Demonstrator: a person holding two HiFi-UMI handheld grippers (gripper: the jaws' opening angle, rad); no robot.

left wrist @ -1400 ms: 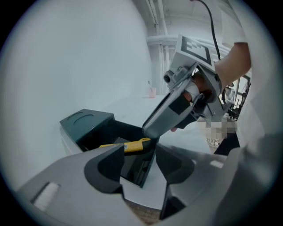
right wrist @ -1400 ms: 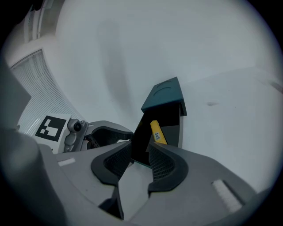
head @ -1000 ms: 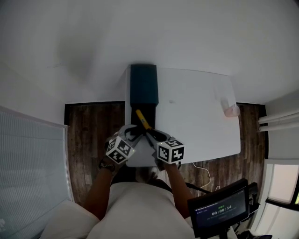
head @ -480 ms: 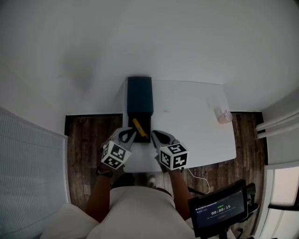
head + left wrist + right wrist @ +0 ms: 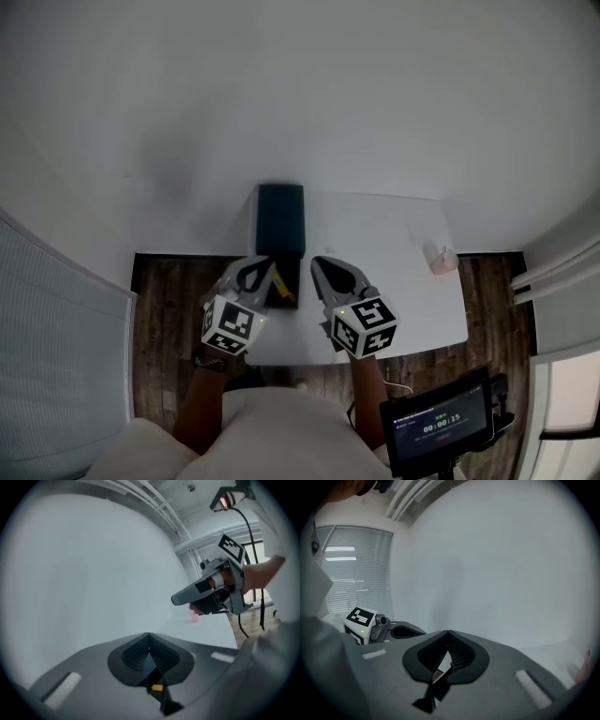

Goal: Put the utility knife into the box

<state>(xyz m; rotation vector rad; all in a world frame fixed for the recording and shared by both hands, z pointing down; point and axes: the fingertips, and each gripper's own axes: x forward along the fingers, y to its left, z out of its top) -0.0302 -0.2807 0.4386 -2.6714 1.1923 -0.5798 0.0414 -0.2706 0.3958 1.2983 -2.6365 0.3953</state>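
- Head view: the utility knife [image 5: 281, 290] lies in the black open part of the box [image 5: 280, 219], right at the near end of its dark teal lid, on the white table [image 5: 394, 291].
- Same view has the left gripper [image 5: 265, 266] and right gripper [image 5: 317, 263] either side of the knife, neither touching it. You can't really judge the jaws from up there, though.
- The left gripper view sorts that out: the jaws have just been closing and now sit tip to tip with nothing in them. A yellow bit that looks like the knife peeks through the gap under the tips. You also get the right gripper side-on and a small pink object [image 5: 194, 617] on the table.
- Right gripper view, same deal: the jaws have just been closing and are pressed together, empty. No knife visible here, just the left gripper's marker cube [image 5: 360, 619] and the window blinds [image 5: 356, 588].
- Only the head view catches the screen [image 5: 439, 424] and the wood floor [image 5: 178, 281].
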